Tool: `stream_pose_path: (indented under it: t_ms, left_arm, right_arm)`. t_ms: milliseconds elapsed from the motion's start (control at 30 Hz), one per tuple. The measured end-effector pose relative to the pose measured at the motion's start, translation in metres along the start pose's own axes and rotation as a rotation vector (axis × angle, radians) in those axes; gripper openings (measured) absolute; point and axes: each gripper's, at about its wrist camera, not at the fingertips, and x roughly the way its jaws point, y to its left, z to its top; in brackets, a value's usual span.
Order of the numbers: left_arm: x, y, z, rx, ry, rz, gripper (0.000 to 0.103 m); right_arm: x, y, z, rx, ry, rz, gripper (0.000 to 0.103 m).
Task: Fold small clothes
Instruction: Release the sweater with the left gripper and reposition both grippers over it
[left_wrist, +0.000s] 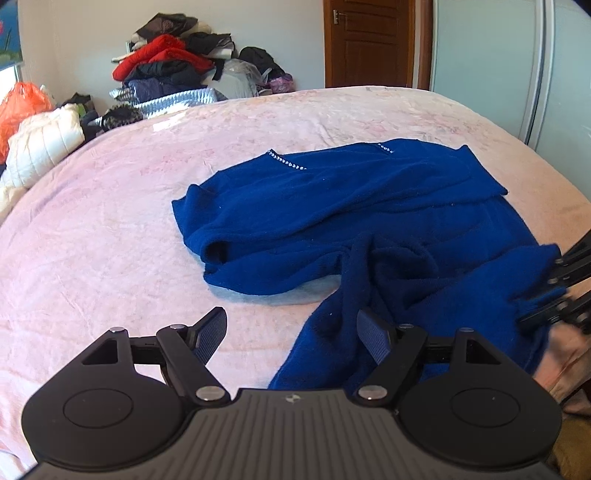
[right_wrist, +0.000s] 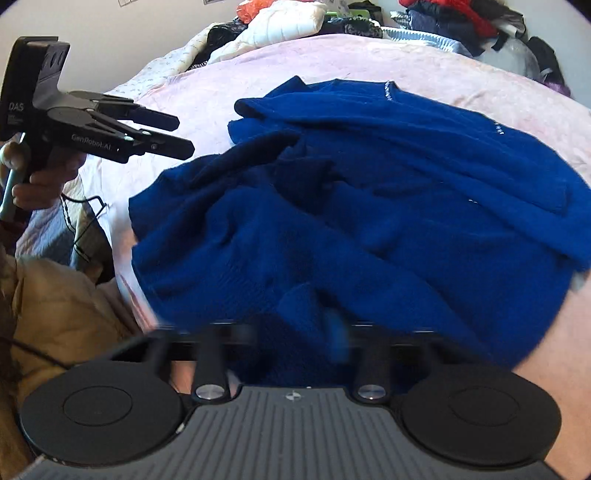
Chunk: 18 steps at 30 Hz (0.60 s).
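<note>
One soft, limp blue sweater (left_wrist: 332, 206) on the bed (left_wrist: 110, 206) is best taken by its hem. The right gripper (left_wrist: 550, 291) is clamped on fabric; the left gripper (left_wrist: 291, 336) fingers are held apart.

A home bedroom: a pink-blanketed bed (left_wrist: 110, 221), heaped clothes (left_wrist: 173, 70) (against the wall), a wooden door (left_wrist: 369, 40).

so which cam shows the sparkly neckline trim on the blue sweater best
The left wrist view: the blue sweater lies sharp and spread out, so both stretches of rhinestone trim show. In the right wrist view the trim is small, near the far edge, and the cloth is blurred.
</note>
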Motion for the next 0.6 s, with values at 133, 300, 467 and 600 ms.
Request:
stream_pose_path:
  t_ms: [133, 300, 467, 600]
  left_arm:
    - [0.002, 0.010, -0.005, -0.008, 0.036, -0.013, 0.078]
    - [0.008, 0.018, -0.017, -0.031, 0.090, -0.149, 0.078]
    - [0.007, 0.016, -0.028, -0.035, 0.115, -0.254, 0.078]
    - [0.006, 0.015, -0.040, -0.038, 0.123, -0.346, 0.078]
  right_arm:
    - [-0.047, -0.002, -0.040, 0.046, -0.026, -0.013, 0.013]
    - [-0.092, -0.004, -0.082, 0.149, -0.064, -0.023, 0.015]
    - [-0.102, -0.019, -0.097, 0.306, -0.238, -0.038, 0.077]
    - [-0.096, -0.045, -0.104, 0.519, -0.239, -0.020, 0.066]
